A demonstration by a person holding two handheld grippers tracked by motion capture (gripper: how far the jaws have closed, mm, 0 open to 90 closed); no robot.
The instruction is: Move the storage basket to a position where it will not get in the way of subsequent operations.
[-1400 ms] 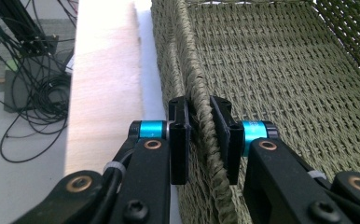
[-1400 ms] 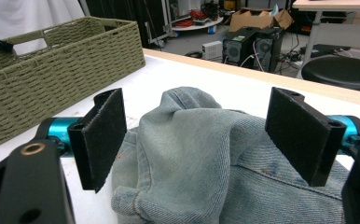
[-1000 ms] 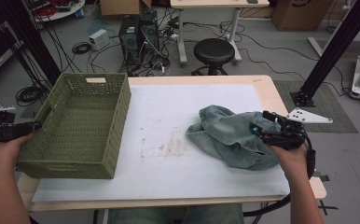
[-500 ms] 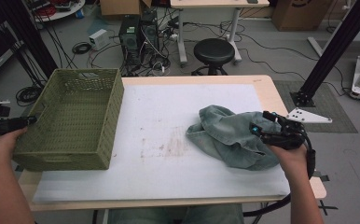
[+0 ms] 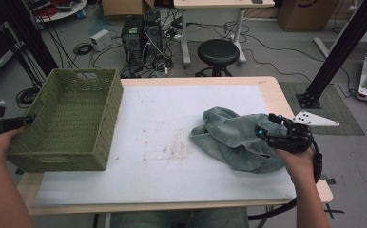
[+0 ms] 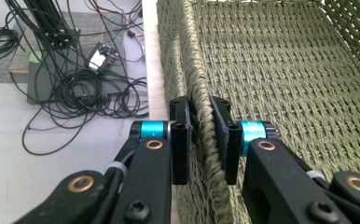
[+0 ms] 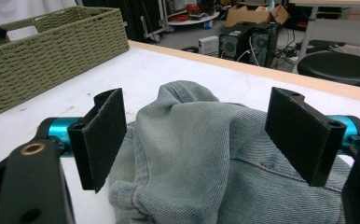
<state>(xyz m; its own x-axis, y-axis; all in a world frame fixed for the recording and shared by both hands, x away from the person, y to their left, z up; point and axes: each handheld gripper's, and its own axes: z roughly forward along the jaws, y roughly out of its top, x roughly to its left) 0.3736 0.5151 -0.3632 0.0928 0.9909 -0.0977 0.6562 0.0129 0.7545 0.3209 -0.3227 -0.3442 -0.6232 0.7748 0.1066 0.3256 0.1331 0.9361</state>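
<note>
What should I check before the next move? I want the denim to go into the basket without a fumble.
1. Left gripper clamped on the basket wall: ok, the jaws pinch the woven rim from both sides.
2. Basket ready to receive: ok, nothing lies inside it.
3. Right gripper holding the denim garment: not ok, its jaws stand wide open with the pads clear of the cloth.
4. Garment lined up between the open jaws: ok, a raised fold sits between them.
5. Basket fully on the table: not ok, in the high view its left side overhangs the table's left edge.
6. Path from garment to basket: ok, bare white surface between them.
</note>
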